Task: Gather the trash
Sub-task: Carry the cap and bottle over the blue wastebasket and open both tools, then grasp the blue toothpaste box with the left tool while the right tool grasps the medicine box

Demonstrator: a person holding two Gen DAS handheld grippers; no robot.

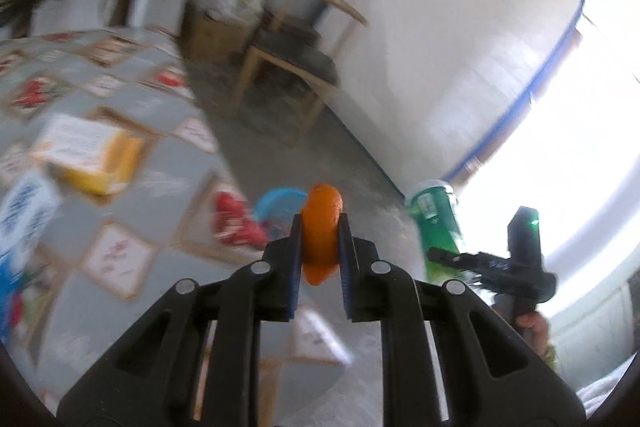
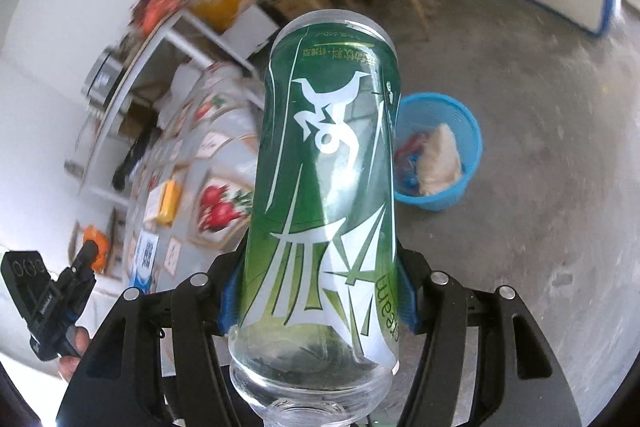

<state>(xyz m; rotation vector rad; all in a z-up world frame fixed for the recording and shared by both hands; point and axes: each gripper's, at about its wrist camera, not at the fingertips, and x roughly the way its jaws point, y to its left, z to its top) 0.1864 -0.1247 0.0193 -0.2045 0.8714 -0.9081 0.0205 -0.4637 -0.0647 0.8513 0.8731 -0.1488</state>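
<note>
Orange peel (image 1: 321,227), one piece, pinched by left claw (image 1: 320,259); right claw (image 2: 320,303) clamps one green bottle (image 2: 326,187).

Left gripper (image 1: 320,259): black plastic linkage arms with round silver pivot screws; flat blue pads line the inner faces of its fingers (image 1: 296,247).
Right gripper (image 2: 320,295): same black linkage, silver screw heads, blue curved pads on the fingers (image 2: 406,291).
Right gripper housing, seen from the left wrist: black block carrying a lit green light.
Sleeve: a patterned cuff, too blurred to make out.
</note>
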